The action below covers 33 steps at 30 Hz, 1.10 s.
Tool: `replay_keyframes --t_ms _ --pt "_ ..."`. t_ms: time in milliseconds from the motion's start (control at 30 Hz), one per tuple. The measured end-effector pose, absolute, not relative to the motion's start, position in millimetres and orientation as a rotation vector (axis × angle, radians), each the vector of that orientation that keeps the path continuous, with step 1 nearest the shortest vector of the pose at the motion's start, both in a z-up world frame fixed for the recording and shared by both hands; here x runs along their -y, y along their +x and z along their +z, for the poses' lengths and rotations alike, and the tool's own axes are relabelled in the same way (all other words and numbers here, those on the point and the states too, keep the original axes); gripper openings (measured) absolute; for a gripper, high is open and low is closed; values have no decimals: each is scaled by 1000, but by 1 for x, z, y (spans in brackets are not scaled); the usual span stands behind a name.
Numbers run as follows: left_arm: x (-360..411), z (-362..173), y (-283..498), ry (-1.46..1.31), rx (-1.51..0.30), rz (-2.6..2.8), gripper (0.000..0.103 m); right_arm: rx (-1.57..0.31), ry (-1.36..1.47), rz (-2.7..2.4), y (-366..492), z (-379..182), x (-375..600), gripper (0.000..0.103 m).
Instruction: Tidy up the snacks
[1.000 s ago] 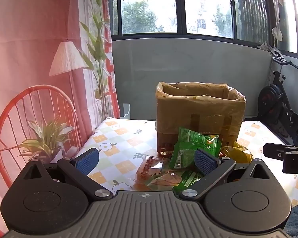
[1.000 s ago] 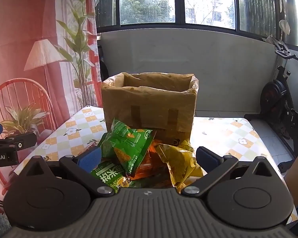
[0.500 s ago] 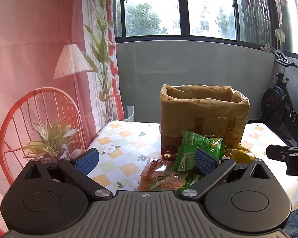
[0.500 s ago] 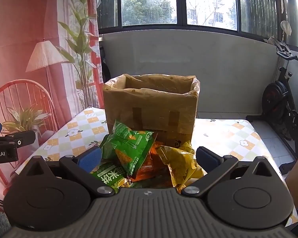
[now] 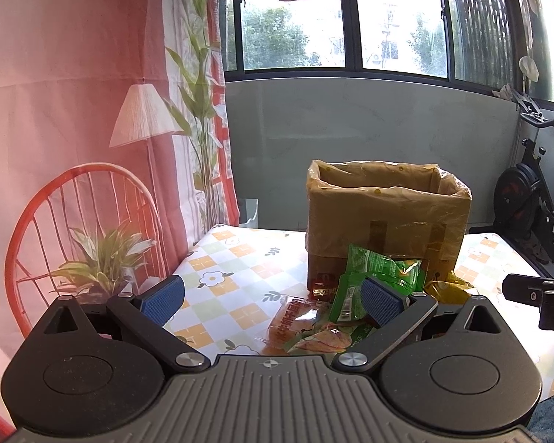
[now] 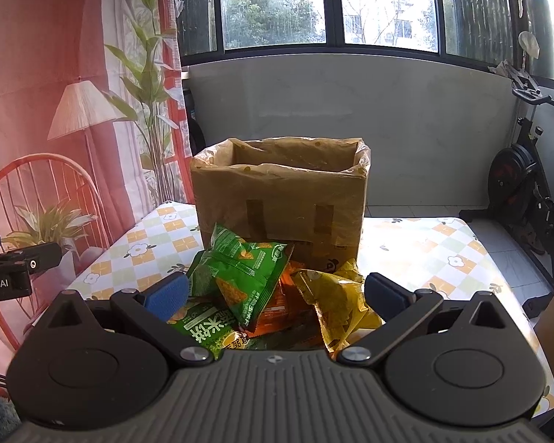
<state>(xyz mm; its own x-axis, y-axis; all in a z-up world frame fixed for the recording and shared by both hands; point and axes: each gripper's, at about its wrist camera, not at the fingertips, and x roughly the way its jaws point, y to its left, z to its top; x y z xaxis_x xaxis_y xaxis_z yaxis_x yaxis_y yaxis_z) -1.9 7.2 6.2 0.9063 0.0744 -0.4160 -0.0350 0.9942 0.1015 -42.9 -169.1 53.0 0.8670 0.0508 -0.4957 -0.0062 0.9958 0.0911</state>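
A heap of snack packets is seen in the lower centre of both wrist views, piled on a flower-checked tablecloth (image 5: 236, 258) against the front wall of a plastic-lined cardboard box (image 6: 280, 199), whose open top is shown at mid-frame.

At the lower left of the left wrist view, the left gripper (image 5: 273, 295) is held above the cloth with its blue-padded jaws spread wide and nothing between them. Just right of its centre, an orange packet (image 5: 295, 317) is shown lying flat, partly overlapped by a green packet (image 5: 384, 269) that is propped against the box.

In the right wrist view, the right gripper (image 6: 275, 291) is likewise held fully apart and empty, the heap framed between its pads. From left to right are seen a flat green packet with white lettering (image 6: 207, 326), a green chip packet (image 6: 247, 277) tilted on top, and a crumpled yellow packet (image 6: 332, 302) at lower right.

The packets are judged light, soft and air-filled, with slick foil skins that are likely to crumple and slide. A pinch across a sealed edge or corner, such as the raised upper seam of the green chip packet, is judged the surest hold, so that the contents are not crushed.
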Motion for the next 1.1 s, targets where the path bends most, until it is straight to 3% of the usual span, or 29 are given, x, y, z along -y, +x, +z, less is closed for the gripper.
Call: replay_keyframes --t_ms 1100 --pt "-6 6 -1 85 -443 41 102 -516 86 28 -43 53 170 103"
